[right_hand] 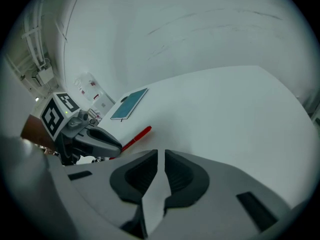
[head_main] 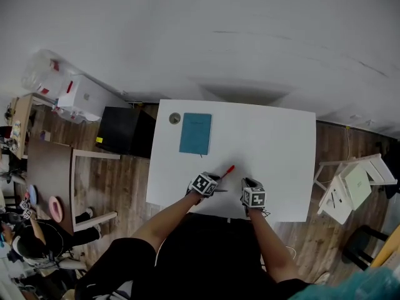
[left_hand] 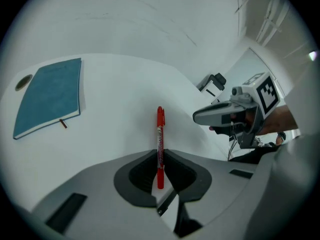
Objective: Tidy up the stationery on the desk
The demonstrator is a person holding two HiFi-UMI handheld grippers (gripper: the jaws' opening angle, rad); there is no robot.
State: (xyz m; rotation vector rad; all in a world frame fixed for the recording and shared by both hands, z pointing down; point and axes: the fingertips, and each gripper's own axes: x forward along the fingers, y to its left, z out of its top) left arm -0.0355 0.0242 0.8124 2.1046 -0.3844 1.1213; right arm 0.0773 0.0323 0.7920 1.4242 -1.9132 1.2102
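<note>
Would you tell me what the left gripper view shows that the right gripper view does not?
Only the left gripper view: the left gripper clamping the red pen, and a round grommet beside the teal notebook. Only the right gripper view: the right gripper, jaws slightly apart with nothing between, and the left gripper's marker cube. Both: pen, notebook, white desk.

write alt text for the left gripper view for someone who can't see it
The left gripper has its jaws clamped on a red pen that points away over a white desk. A closed teal notebook lies at the far left with a small round object by its corner, and the right gripper hangs at the right.
</note>
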